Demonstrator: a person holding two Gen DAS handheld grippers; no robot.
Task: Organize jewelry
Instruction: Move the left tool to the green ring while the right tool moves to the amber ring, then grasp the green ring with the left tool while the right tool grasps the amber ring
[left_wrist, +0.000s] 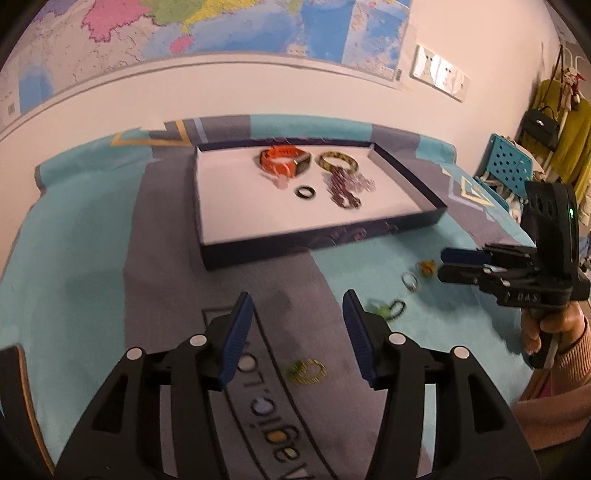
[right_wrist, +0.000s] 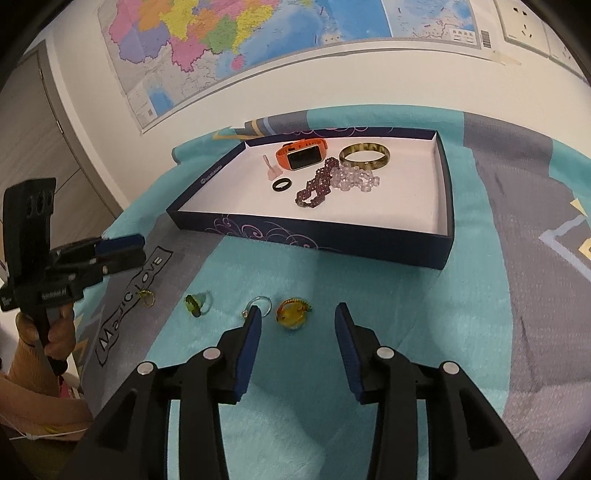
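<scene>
Left gripper (left_wrist: 297, 332), wrist view: jaws spread wide, nothing between them, hovering over the grey band of a teal/grey blanket (left_wrist: 92, 258). Just ahead of the pads lies a small gold ring w/ green detail (left_wrist: 308, 370); to its right, beside the right finger, a green-and-black ring (left_wrist: 388, 308), blurred.

Right gripper (right_wrist: 298, 319), wrist view: jaws likewise wide apart, empty, above the teal part of the blanket. An amber ring (right_wrist: 293, 314) sits between the fingertips, slightly ahead; a clear silver-toned ring (right_wrist: 258, 304) lies just at the left fingertip. Further left: green ring (right_wrist: 197, 303), then the small gold one (right_wrist: 147, 297) near the "Magic Love" lettering (right_wrist: 129, 299).

Tray (right_wrist: 314, 242): shallow dark-blue box w/ white floor, resting on the blanket beyond both grippers. Contents, grouped toward the far side: orange smartwatch (right_wrist: 301, 155); mottled yellow-brown bangle (right_wrist: 364, 155) to its right; dark purple bead bracelet (right_wrist: 317, 188) touching a clear bead bracelet (right_wrist: 356, 179); black ring (right_wrist: 281, 184); small pale pink item (right_wrist: 271, 171), kind unclear.

Each wrist view shows the other gripper from the side, fingers near together in that view; actual gap cannot be told from there.

Background: wall map (right_wrist: 240, 44), wall sockets (left_wrist: 439, 72).
</scene>
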